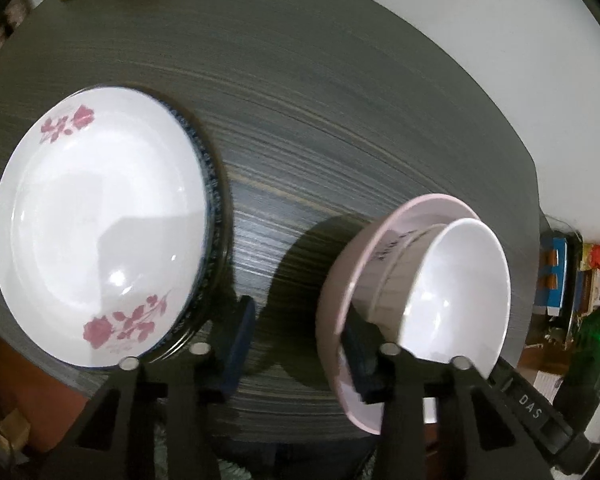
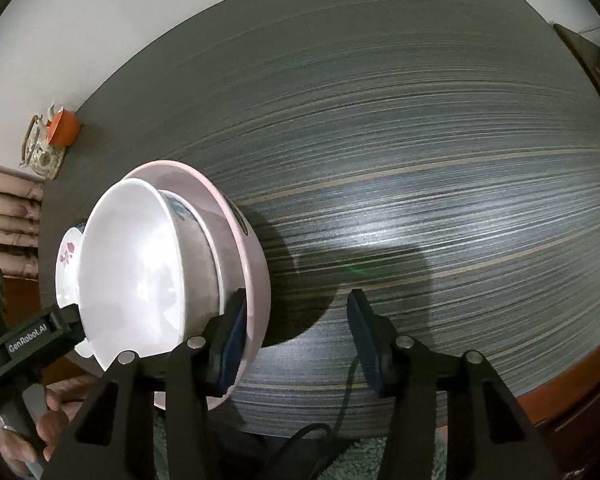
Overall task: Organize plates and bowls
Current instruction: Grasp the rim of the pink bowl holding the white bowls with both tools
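A pink bowl [image 1: 334, 300] stands on the dark striped table [image 1: 340, 120] with a white bowl [image 1: 460, 280] nested inside it. My left gripper [image 1: 300, 352] is open and straddles the pink bowl's left wall, one pad inside the rim and the other out over the table. In the right wrist view the pink bowl [image 2: 256, 276] and white bowl [image 2: 132, 264] sit at lower left. My right gripper [image 2: 298, 340] is open astride the opposite wall. To the left, a white plate with pink flowers [image 1: 100, 220] lies on a blue-rimmed plate [image 1: 214, 216].
An orange object and a patterned pot [image 2: 56, 136] stand at the table's far corner. A black cable [image 2: 340, 400] hangs below the near table edge. A hand [image 2: 48, 420] holds the left gripper's body. Coloured clutter [image 1: 580, 280] lies beyond the table's right edge.
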{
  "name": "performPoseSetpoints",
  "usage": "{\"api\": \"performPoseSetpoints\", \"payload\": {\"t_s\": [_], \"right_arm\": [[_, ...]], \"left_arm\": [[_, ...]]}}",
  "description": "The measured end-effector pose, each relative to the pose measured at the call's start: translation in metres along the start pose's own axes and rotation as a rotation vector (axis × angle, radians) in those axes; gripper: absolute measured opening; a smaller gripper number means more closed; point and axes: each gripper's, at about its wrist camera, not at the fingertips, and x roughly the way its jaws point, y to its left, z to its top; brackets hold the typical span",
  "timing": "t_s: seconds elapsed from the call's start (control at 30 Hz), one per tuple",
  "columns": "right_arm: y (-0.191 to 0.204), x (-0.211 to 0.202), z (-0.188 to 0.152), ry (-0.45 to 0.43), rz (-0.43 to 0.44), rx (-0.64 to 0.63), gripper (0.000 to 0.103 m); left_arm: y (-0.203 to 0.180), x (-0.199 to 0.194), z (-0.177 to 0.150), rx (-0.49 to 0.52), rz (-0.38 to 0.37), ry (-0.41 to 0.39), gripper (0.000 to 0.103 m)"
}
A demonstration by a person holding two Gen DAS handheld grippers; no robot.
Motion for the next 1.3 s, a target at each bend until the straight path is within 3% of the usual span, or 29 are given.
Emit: {"api": "performPoseSetpoints", "payload": {"t_s": [0.2,0.47,1.3], "right_arm": [[0.0,-0.002,0.0,0.005,0.035,0.014,0.033],[0.012,-0.003,-0.002,-0.01,0.053,-0.005,0.012],[0.033,-0.002,-0.011,-0.065,-0.012,-0.046,0.011]], "left_arm": [[-0.009,0.002,-0.003,0.002,-0.052,-0.005,0.013],[-0.01,0.002,-0.004,0.009,-0.062,-0.018,0.008],[-0.023,0.001,-0.011,0.039,-0.038,-0.057,0.008]]}}
